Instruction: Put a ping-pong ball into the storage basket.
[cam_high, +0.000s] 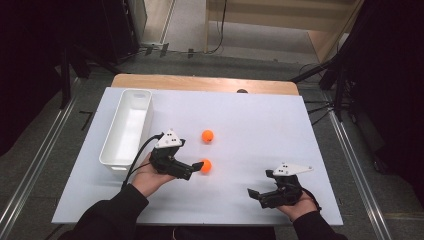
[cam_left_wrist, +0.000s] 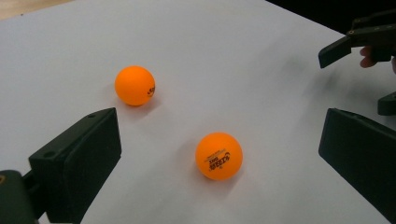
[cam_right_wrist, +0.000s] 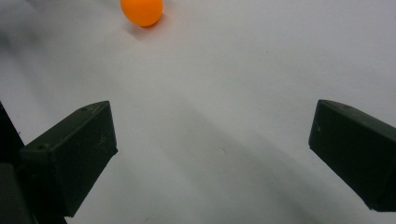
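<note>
On the white tabletop (cam_high: 240, 130), the left claw (cam_left_wrist: 219, 154) has its jaws spread wide around the near orange ball (cam_left_wrist: 218, 156), not touching it. A second orange ball (cam_high: 207, 135) lies just beyond, farther off. The right claw (cam_high: 261, 192) rests near the right, jaws apart and holding nothing. A white bin (cam_high: 127, 125) stands at far left.

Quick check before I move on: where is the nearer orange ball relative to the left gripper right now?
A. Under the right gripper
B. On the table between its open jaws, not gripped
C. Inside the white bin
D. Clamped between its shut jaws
B: in the left gripper view the nearer orange ball sits on the white table between the left gripper's wide-open jaws, touching neither.
</note>
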